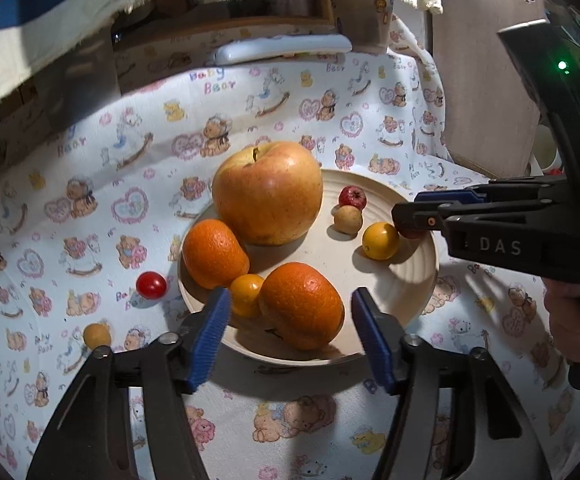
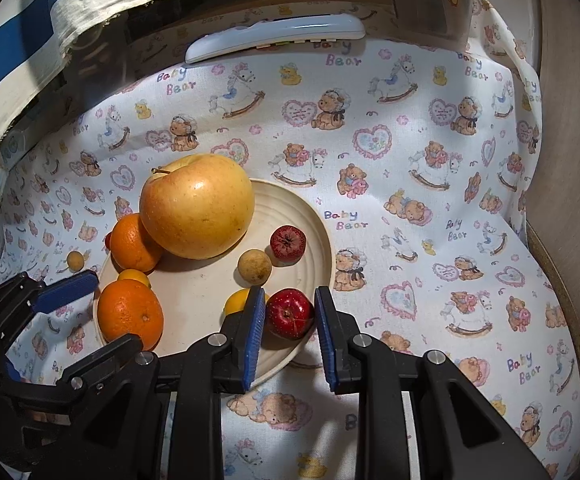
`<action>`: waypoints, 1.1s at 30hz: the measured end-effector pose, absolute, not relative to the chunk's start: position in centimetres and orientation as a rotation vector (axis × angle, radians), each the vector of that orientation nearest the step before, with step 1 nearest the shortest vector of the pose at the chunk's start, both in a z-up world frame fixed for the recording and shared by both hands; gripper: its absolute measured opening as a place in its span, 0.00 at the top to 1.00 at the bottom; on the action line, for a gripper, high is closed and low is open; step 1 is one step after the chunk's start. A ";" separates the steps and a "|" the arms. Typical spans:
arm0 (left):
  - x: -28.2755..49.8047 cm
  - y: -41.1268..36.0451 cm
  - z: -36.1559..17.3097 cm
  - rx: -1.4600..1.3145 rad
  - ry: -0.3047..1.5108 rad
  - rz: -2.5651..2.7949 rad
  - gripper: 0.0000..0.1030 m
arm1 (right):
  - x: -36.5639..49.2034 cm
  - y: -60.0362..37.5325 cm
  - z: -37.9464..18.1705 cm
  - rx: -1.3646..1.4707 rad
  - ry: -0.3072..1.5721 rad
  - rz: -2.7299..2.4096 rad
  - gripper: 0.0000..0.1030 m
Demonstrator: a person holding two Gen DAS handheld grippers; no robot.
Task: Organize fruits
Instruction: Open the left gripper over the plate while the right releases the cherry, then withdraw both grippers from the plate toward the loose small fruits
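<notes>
1. Sitting off the plate (image 1: pixel 418 288) at far left on the bear-print cloth (image 1: pixel 101 208) are a cherry tomato (image 1: pixel 151 285) and a small tan fruit (image 1: pixel 97 335) — its lower edge is cut off by the left gripper's arm.
2. Left gripper (image 1: pixel 290 336) hangs wide open, empty, straddling the near orange (image 1: pixel 302 306); a yellow fruit (image 1: pixel 245 294) is half hidden between the two oranges.
3. Large apple (image 2: pixel 197 206) fills the plate's back.
4. Right gripper (image 2: pixel 290 334) — jaws parted around the small red fruit (image 2: pixel 290 313) at the rim, pad contact unclear.
</notes>
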State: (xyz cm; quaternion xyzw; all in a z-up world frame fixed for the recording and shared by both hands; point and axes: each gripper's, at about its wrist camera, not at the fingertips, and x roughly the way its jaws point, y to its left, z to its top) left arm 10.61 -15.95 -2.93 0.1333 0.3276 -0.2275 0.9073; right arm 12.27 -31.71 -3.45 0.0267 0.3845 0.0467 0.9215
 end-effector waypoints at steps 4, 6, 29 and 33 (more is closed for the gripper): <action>10.0 -16.1 -2.6 0.295 0.630 -0.464 0.29 | 12.2 -31.7 -3.5 0.051 0.787 0.093 0.75; 9.7 -16.1 -2.4 0.299 0.610 -0.462 0.28 | 12.1 -31.6 -3.5 0.042 0.781 0.085 0.75; 6.7 -10.1 3.2 0.141 0.351 -0.303 0.14 | 9.8 -30.8 -0.4 0.044 0.620 0.146 0.74; 5.8 -7.5 4.4 0.114 0.322 -0.257 0.13 | 8.9 -30.0 0.4 0.040 0.586 0.167 0.74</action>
